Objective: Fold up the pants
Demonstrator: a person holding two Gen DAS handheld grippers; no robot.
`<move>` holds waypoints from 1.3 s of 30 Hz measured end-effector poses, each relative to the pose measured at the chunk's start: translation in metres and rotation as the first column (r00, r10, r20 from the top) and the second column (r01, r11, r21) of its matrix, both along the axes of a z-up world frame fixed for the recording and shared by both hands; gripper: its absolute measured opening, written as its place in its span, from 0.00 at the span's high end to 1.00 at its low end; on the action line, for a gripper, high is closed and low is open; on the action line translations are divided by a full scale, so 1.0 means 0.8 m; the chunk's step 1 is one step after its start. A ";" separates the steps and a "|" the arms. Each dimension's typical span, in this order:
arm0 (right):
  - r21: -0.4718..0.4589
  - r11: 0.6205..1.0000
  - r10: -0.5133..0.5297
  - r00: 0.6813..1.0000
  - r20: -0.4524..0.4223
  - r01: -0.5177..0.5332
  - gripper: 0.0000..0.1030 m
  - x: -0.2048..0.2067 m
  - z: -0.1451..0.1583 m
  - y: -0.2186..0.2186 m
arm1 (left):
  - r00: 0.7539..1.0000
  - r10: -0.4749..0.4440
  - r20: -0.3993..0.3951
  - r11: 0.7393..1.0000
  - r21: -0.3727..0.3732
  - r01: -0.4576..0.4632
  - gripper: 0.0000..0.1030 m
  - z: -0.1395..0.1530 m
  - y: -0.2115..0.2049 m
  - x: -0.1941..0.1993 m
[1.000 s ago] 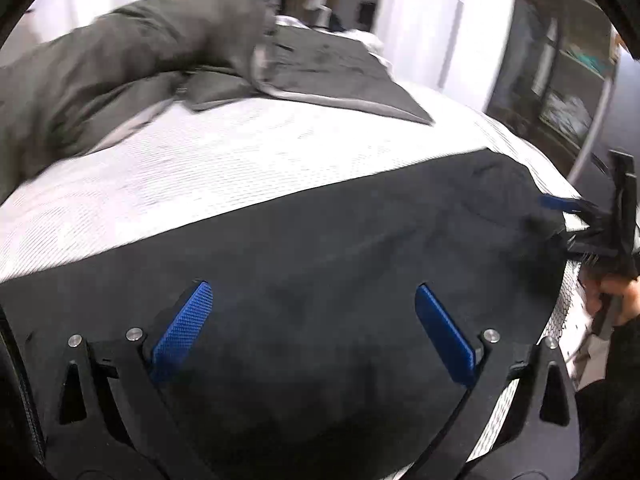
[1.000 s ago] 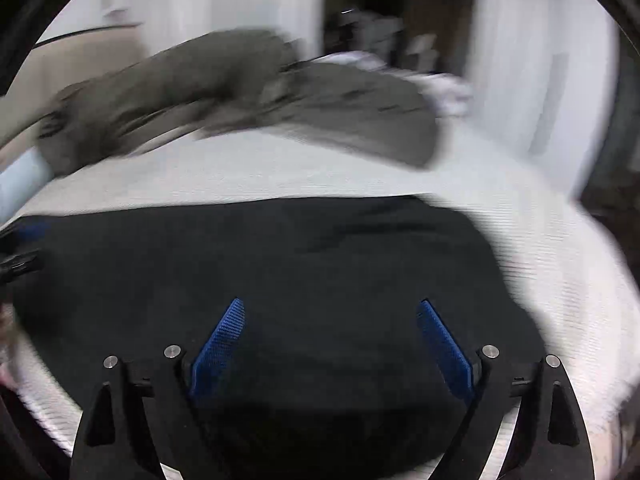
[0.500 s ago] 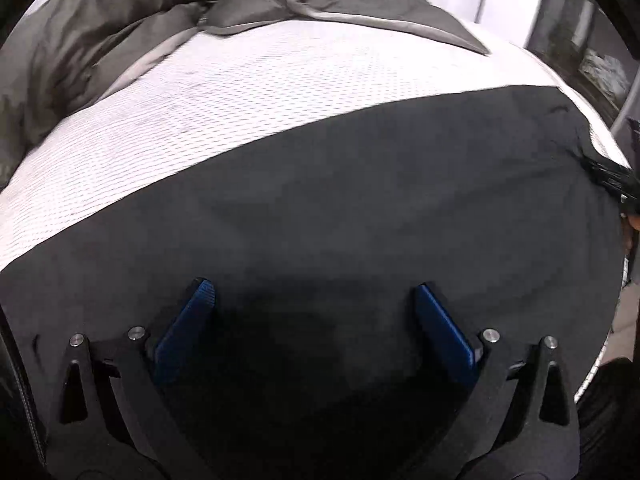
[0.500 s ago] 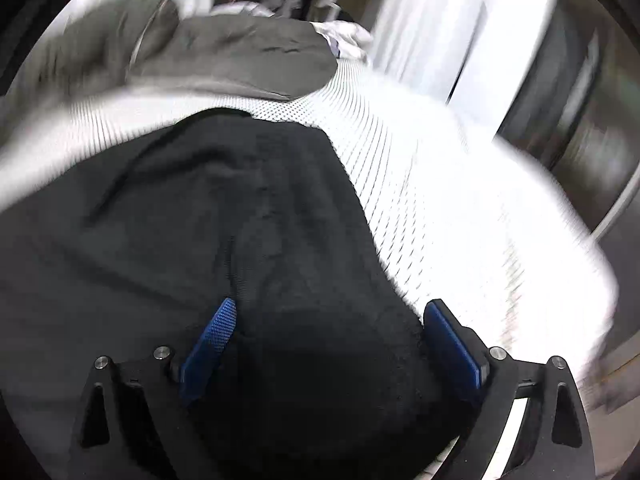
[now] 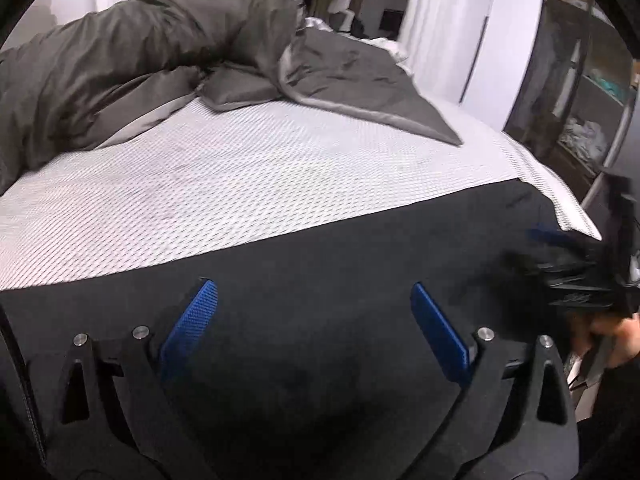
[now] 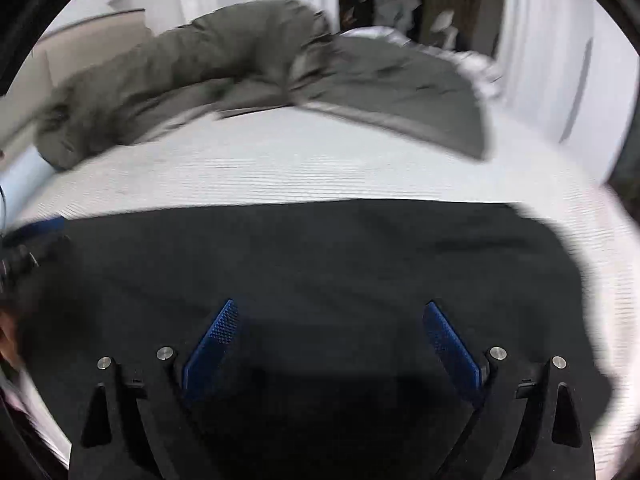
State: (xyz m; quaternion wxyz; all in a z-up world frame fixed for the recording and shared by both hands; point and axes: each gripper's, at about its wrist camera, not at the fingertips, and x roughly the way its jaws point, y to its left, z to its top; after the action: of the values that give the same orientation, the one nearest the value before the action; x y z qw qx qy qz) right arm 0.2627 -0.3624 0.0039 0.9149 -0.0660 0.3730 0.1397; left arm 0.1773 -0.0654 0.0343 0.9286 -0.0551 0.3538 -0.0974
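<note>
Black pants (image 5: 340, 264) (image 6: 320, 256) lie flat across the near edge of a white textured bed. My left gripper (image 5: 314, 292) hovers just above the cloth, open, with nothing between its blue pads. In the left wrist view the right gripper (image 5: 576, 276) appears blurred at the pants' right end, held by a hand. My right gripper (image 6: 330, 312) is open over the pants too, its blue pads wide apart. At the left edge of the right wrist view, the left gripper's blue finger (image 6: 40, 226) shows near the pants' left end.
A grey duvet (image 5: 140, 68) (image 6: 248, 68) is bunched across the far half of the bed. White mattress cover (image 5: 240, 176) lies bare between it and the pants. White curtains and a dark shelf unit (image 5: 580, 100) stand to the right, past the bed's edge.
Both cameras have pulled back and tilted up, so more bed and duvet show. The right gripper swung from the pants' right end back to face the bed squarely. Both grippers stayed open.
</note>
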 end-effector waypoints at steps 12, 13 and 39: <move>-0.396 0.914 -0.089 0.996 0.008 0.085 0.07 0.072 -0.031 0.047 | 0.956 0.113 -0.272 0.993 0.063 -0.100 0.06 -0.073 -0.001 0.060; -0.479 0.849 -0.211 0.974 0.084 0.225 0.07 0.083 -0.033 0.012 | 0.956 0.114 -0.271 0.993 0.049 -0.104 0.06 -0.072 0.003 0.061; -0.177 0.912 -0.384 0.922 -0.046 0.371 0.96 0.139 -0.026 -0.102 | 0.969 0.109 -0.222 0.993 0.065 -0.097 0.06 -0.062 0.004 0.052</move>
State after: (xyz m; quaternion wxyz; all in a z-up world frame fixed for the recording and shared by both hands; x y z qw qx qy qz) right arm 0.3739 -0.4443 -0.0167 0.9002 -0.0625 0.4254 -0.0686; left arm 0.2185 -0.0622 -0.0156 0.8875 -0.0593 0.4559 -0.0327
